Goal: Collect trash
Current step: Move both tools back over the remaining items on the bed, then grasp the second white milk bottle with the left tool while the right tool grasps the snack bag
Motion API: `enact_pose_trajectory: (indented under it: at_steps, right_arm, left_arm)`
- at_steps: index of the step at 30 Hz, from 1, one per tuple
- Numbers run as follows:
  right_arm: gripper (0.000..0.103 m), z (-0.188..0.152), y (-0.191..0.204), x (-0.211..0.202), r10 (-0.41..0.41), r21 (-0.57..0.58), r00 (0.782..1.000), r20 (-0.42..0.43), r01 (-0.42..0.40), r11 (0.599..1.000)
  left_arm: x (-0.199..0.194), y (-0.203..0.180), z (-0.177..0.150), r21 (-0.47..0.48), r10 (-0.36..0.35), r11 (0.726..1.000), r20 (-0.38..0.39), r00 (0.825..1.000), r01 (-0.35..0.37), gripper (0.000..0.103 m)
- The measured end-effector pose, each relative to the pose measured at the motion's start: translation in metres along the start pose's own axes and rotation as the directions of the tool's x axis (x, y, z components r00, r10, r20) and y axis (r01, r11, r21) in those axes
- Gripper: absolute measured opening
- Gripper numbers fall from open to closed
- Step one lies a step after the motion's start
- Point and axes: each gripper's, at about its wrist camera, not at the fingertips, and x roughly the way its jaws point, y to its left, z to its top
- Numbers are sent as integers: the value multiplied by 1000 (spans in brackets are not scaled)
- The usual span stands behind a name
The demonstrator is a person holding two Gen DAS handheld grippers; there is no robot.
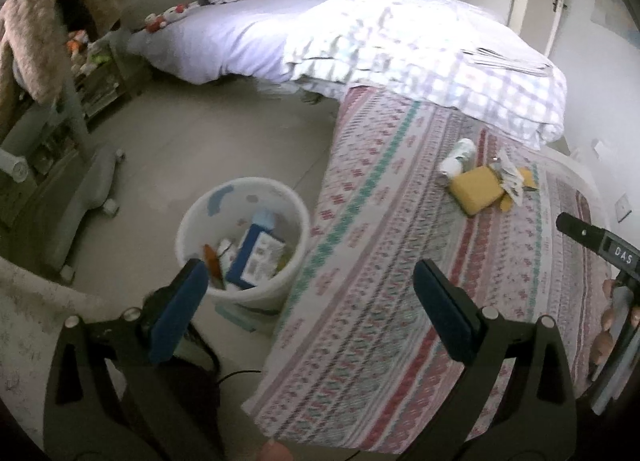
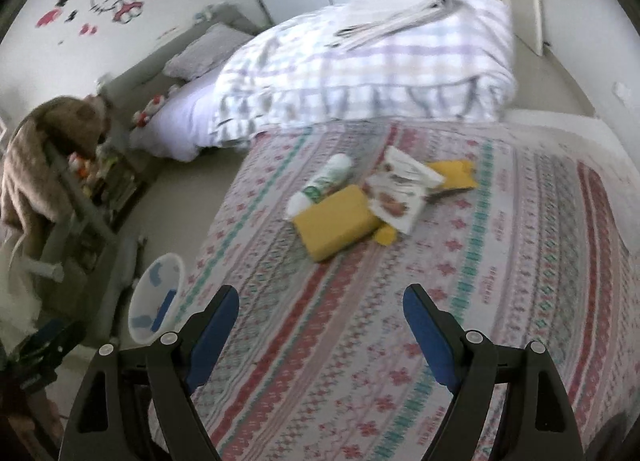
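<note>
On the patterned bed (image 2: 400, 321) I see trash (image 2: 360, 201) left; bin (image 1: 240, 237) part-filled, my left gripper (image 1: 308, 301) and right gripper (image 2: 320, 325) gape empty

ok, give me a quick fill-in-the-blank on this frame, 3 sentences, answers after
1. Both the left gripper and the right gripper are ____ and hold nothing.
2. The white bin stands on the ____ beside the patterned bedspread.
3. The white bottle lies on its side, touching the ____ sponge.

Answers: open; floor; yellow
</note>
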Motion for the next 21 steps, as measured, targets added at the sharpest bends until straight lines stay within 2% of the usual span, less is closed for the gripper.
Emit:
enact_pose_trajectory:
  at_steps: [5,10,14,18,21]
  right_arm:
    - [86,0,-18,-4,12,39,1000,-24,-11,999]
    - [86,3,-39,-6,3,77,999,-37,0,997]
    - [86,11,-66,3,-6,156,998,-61,16,988]
    - [86,24,-85,21,-41,206,995,-89,59,977]
    - [86,35,-98,34,-27,265,994,-101,53,963]
  left_arm:
    - [7,-29,7,42,-36,998,-3,999,36,102]
    - [17,-55,17,81,-102,991,-12,995,102,102]
    - [38,-69,26,108,-156,982,-24,988,157,102]
    - [68,-80,32,145,-166,974,-75,983,175,102]
    - [89,-90,40,162,-182,967,-99,978,196,102]
